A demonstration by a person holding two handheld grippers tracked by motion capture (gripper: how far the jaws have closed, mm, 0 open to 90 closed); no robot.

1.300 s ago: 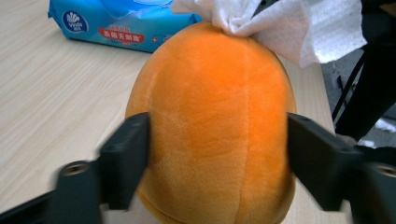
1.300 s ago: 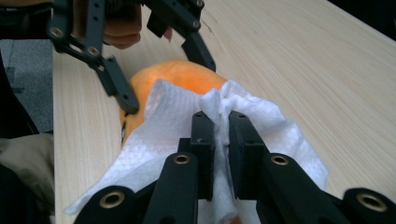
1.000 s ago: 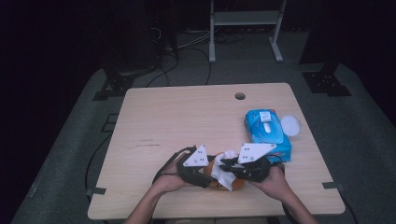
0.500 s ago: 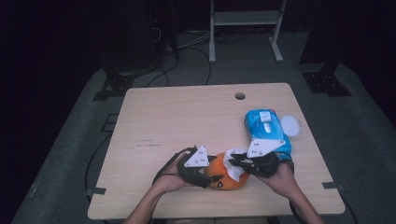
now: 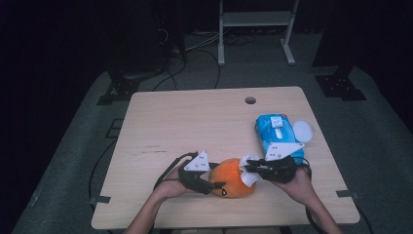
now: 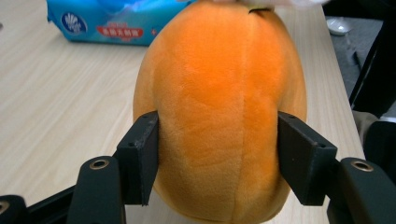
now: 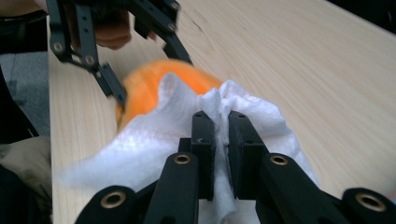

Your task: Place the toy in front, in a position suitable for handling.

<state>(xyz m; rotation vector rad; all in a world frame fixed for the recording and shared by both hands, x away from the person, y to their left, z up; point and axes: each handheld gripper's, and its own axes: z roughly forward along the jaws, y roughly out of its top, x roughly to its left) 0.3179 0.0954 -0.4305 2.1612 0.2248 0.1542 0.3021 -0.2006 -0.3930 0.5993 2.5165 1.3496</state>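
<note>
Two grippers are working at the table's near edge: the left gripper (image 5: pixel 210 184) is clamping the orange plush (image 6: pixel 219 107), the right gripper (image 7: pixel 221 122) is pinching a wipe (image 7: pixel 154 144) against its right side. Judging by this, wiping is underway; next calls for steady strokes. Farther right, the blue pack's (image 6: pixel 112 21) label is showing unreadable writing.

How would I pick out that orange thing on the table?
Start at the light wooden table and go to its near edge, left of the blue wet-wipe pack. The orange plush toy lies there, clamped by the left tongs; the right tongs hold a white wipe against it. Nothing else there is orange, rounded and fuzzy.
</note>
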